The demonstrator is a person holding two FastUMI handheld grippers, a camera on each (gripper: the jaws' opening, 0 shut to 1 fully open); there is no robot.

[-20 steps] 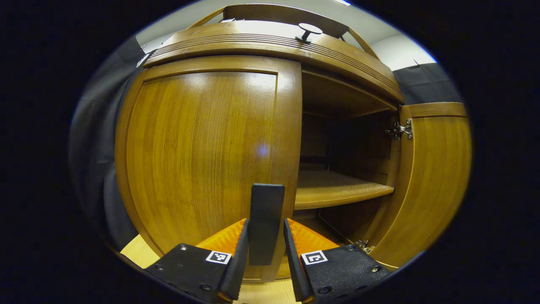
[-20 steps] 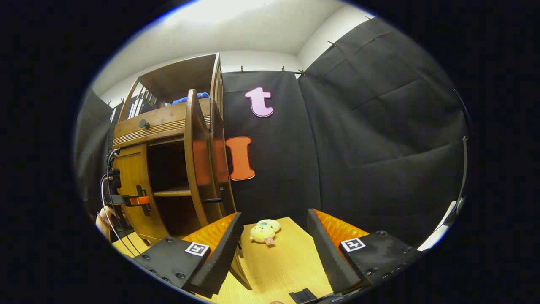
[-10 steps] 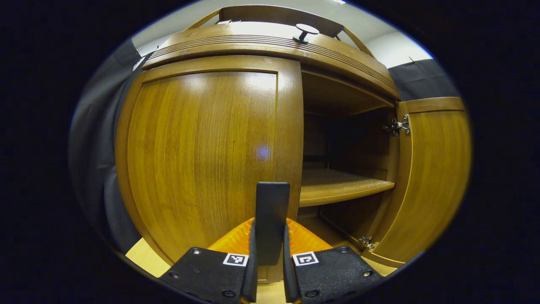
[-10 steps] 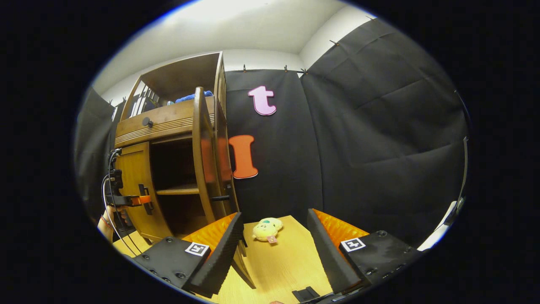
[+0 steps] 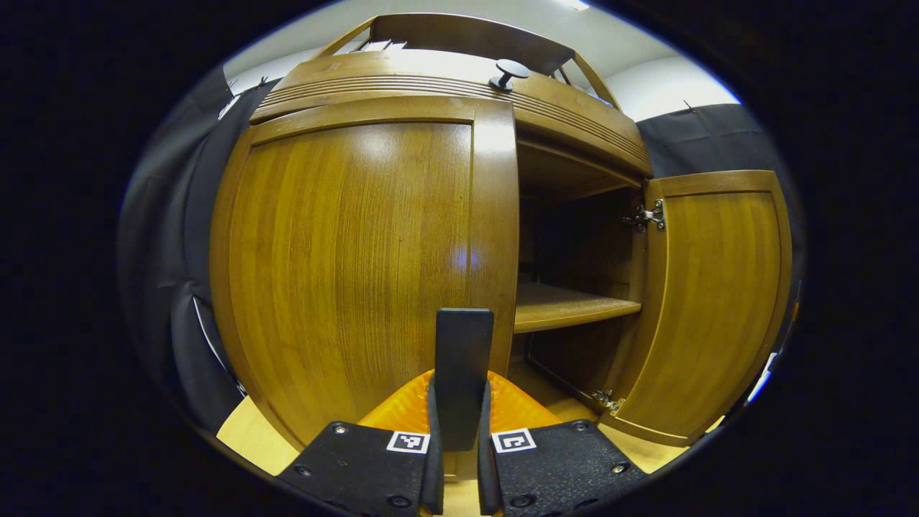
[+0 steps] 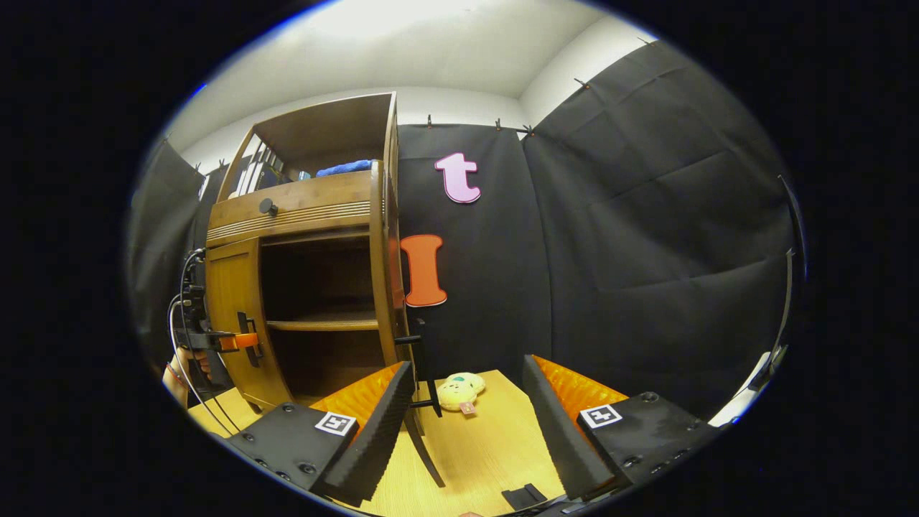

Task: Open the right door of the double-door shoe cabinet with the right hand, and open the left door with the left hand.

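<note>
left hand-held gripper [image 5: 456,438] clamps flat black handle [image 5: 463,366]; right hand-held gripper [image 6: 467,424] open.

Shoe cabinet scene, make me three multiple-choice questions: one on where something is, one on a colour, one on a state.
1. Where does the plush toy lie?
A. on the cabinet's inner shelf
B. on the wooden floor beside the open right door
C. on top of the cabinet

2. What colour is the handle of the left door?
A. black
B. silver
C. white

3. What is the left hand-held gripper doing?
A. hanging open, away from the door
B. shut on the shelf edge
C. shut on the left door's handle

Answers: 1 B, the right gripper view shows it on the floor by the door's foot. 2 A, it is a black bar. 3 C, both fingers press on the bar.
</note>
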